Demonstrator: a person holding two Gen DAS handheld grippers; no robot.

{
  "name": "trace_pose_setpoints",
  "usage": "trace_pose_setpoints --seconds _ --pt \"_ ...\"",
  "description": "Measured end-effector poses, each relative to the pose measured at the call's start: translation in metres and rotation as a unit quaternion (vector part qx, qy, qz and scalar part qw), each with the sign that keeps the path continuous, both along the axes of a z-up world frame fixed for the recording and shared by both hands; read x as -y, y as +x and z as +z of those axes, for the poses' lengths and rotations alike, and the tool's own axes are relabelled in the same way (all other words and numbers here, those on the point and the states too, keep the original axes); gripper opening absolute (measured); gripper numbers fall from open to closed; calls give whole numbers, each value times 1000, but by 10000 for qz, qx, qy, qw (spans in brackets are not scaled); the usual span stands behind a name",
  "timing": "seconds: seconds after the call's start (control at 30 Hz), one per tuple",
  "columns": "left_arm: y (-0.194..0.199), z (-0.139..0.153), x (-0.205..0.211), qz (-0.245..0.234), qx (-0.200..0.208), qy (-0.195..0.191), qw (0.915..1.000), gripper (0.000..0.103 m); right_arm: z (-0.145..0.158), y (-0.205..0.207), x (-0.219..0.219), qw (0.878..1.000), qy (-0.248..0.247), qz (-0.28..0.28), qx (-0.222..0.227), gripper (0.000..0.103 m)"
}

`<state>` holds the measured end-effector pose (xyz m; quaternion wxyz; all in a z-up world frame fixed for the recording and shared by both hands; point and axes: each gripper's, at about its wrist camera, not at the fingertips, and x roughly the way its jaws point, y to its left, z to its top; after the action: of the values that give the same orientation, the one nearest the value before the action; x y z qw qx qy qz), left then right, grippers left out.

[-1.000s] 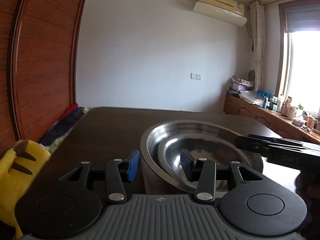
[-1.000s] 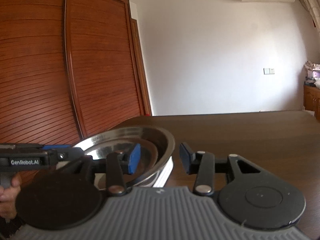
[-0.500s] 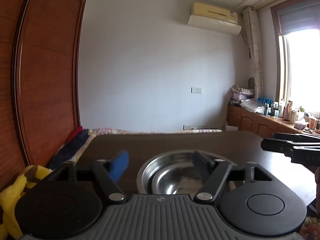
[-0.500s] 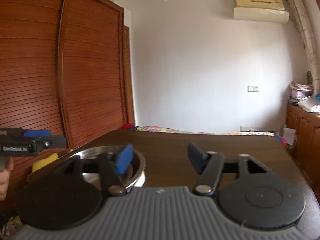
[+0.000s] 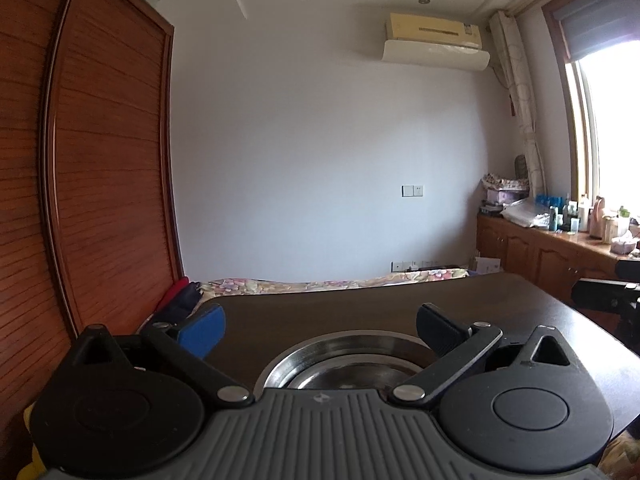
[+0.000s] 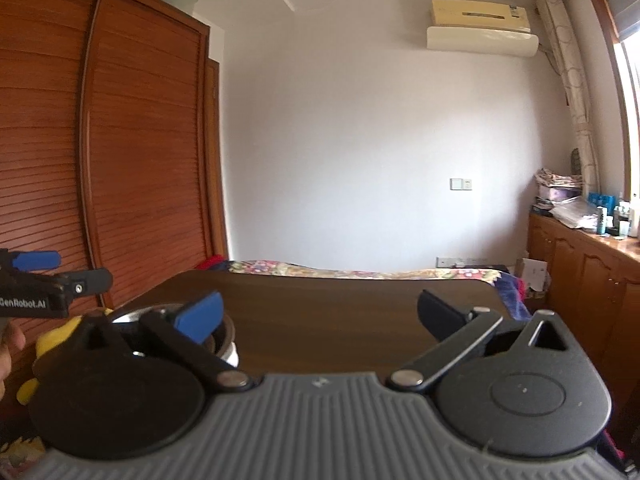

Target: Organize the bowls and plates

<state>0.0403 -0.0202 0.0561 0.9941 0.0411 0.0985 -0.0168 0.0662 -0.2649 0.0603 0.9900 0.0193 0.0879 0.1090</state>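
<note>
Nested steel bowls [image 5: 344, 364] on dark surface [image 5: 360, 312]: directly below left gripper [image 5: 320, 330], jaws spread, empty; left of right gripper [image 6: 320, 316], likewise spread.

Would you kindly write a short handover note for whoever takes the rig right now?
Left claw: open, empty, above the bowls.
Right claw: open, empty, over the bare table, to the right of the bowls.
Bowls: small steel bowl nested inside the large steel bowl, near the table's front left edge.
Done: bowls stacked, both claws clear of them.
Left: no plates or other bowls show on the table; check outside these views before stopping.
</note>
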Motion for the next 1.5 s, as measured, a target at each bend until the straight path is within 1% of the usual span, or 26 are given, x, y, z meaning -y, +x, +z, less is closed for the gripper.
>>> trace_pose_setpoints --seconds 0.17,0.27,0.37,0.53,0.8,1.5 --pt "-4 0 10 -123 79 73 9999 103 -1 -1 1 9995 -79 -308 -39 103" --pt "-5 0 12 -176 62 58 9998 103 -3 -4 3 9989 -91 -468 18 103" --pt "-6 1 13 -154 78 29 9998 103 -6 -5 2 9977 -163 -647 79 103" --pt "-10 -3 16 -125 40 44 9999 103 -10 -7 3 9968 -177 -764 127 103" --pt "-9 -7 16 -120 -38 44 9999 103 -12 -9 4 9966 -217 -791 122 103" --pt "-6 -7 15 -1 -78 45 10000 103 -12 -9 8 9965 -233 -796 85 103"
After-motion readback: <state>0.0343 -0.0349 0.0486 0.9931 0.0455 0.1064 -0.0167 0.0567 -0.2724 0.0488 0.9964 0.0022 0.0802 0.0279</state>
